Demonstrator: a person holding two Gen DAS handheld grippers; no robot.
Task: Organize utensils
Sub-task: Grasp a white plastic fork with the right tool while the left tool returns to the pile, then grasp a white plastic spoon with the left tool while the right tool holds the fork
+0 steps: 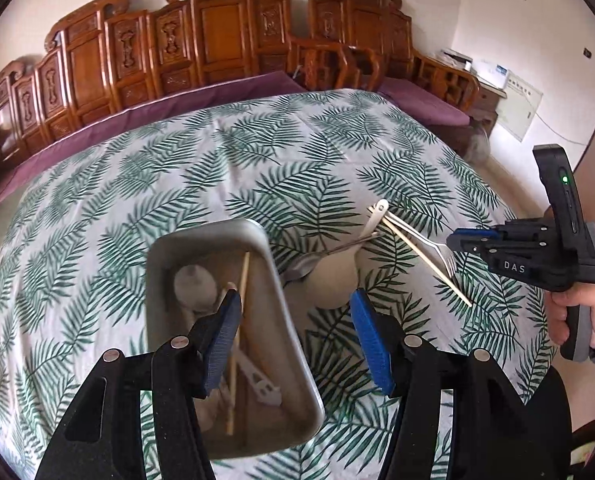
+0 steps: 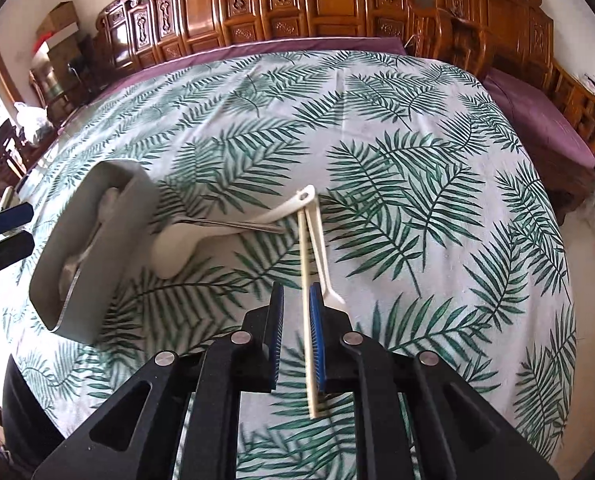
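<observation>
Leaf-print tablecloth (image 1: 217, 152) under everything. Metal tray (image 1: 293, 344) sits under the left gripper (image 1: 297, 344), which is spread and empty, one pad over the tray and one outside it. In the tray: one chopstick (image 1: 241, 280), one white ladle (image 1: 195, 288), one flat white utensil (image 1: 263, 390). Right gripper (image 2: 297, 312) is slightly parted around a loose chopstick (image 2: 306, 280), pads not clearly pressing. Ahead of it: one big white spoon (image 2: 177, 248), one metal spoon (image 2: 233, 223), one white plastic utensil (image 2: 321, 256); the left view also shows one metal fork (image 1: 443, 254). Suggest centring the stick between the pads, closing firmly, lifting level, then carrying left to the tray.
</observation>
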